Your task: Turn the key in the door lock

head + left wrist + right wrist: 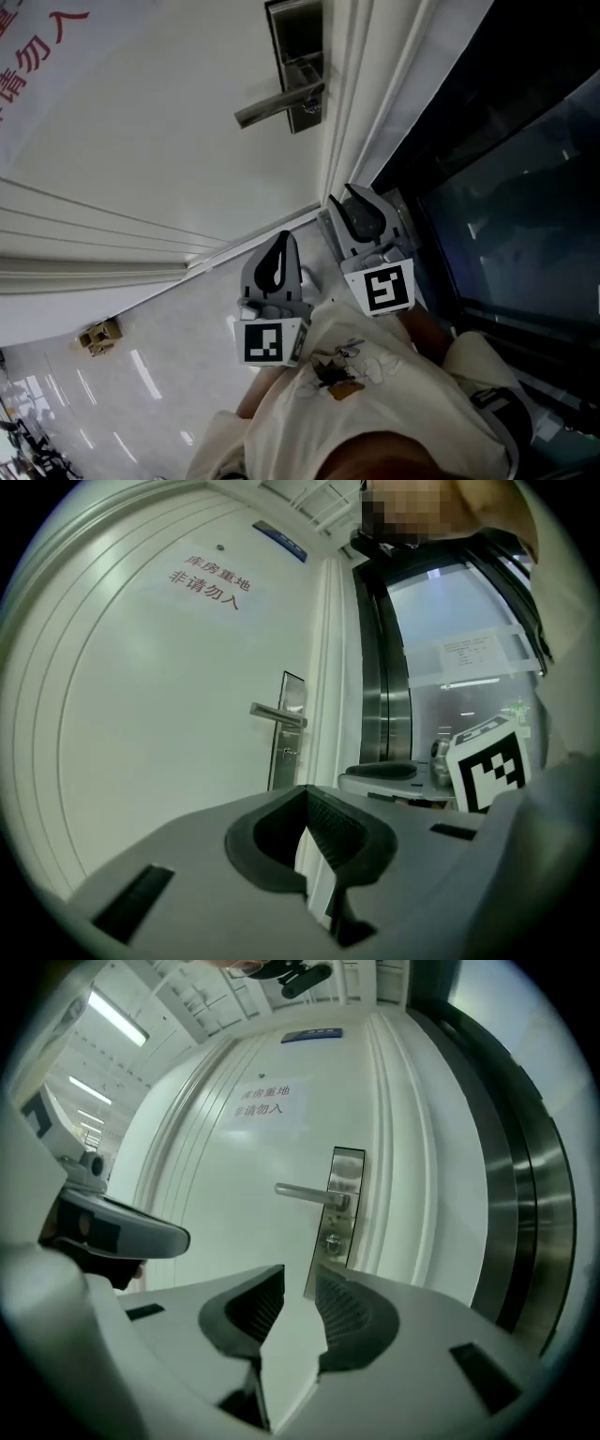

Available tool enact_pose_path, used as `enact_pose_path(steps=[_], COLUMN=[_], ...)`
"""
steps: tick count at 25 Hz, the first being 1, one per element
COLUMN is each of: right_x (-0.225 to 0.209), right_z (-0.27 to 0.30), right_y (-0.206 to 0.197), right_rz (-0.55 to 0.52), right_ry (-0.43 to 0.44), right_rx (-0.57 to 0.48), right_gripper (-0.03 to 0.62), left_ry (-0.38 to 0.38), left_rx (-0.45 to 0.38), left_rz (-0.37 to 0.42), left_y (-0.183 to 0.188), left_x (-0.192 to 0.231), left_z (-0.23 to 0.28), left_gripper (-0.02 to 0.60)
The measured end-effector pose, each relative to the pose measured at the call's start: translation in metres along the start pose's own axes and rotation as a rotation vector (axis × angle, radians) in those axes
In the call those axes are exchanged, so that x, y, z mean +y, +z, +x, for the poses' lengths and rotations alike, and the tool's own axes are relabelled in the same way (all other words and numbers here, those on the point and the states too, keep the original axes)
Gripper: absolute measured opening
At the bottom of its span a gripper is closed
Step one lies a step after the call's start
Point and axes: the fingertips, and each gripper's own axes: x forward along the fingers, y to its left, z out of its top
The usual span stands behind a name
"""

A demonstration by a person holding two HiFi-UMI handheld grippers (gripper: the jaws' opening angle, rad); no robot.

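Steel lock plate [298, 47] beside door [141, 141] edge.

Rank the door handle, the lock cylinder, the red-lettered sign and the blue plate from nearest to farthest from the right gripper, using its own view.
1. lock cylinder, low, and door handle just above it: too close to call.
2. red-lettered sign, upper door.
3. blue plate, at the very top.

the key [331, 1241] is too small to discern.
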Motion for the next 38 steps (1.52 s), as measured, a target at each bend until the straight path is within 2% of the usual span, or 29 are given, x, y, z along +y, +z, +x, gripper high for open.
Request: enact_pose_path(steps=[5, 10, 13, 17, 22, 30, 34, 38], right_x=[-0.014, -0.034, -0.042, -0.049, -0.049, -0.050, -0.050, -0.052], right_z=[0.053, 0.090, 0.110, 0.126, 0.132, 0.136, 0.138, 0.138], right_y=[0.008, 0.023, 0.023, 0.019, 0.018, 0.026, 0.025, 0.026], right_rz=[-0.134, -0.527, -0.674, -0.787, -0.843, -0.892, -0.860, -0.710], right_ry=[-0.106, -0.225, -0.227, -0.236, -0.253, -0.308, -0.310, -0.277], right_rx=[0.006, 0.014, 0.040, 0.058, 0.041, 0.014, 0.028, 0.019], right_gripper=[0.127, 0.152, 0.152, 0.152, 0.138, 0.046, 0.017, 0.017], left_ry=[-0.037, -0.051, -0.062, -0.051, -0.052, -0.070, -0.075, -0.085], left_rx=[0.035, 0.036, 0.020, 0.020, 0.015, 0.025, 0.031, 0.035], left_rz=[0.003, -0.009, -0.014, -0.028, -0.045, -0.046, -0.042, -0.037], left_y=[-0.002, -0.001, 0.004, 0.003, 0.001, -0.002, -0.002, -0.002], left_x=[0.024, 0.032, 0.036, 0.047, 0.054, 0.060, 0.063, 0.063], left_z=[0.024, 0.038, 0.041, 0.046, 0.047, 0.050, 0.051, 0.053], left_gripper=[0.006, 0.006, 0.006, 0.006, 0.006, 0.006, 0.006, 0.006])
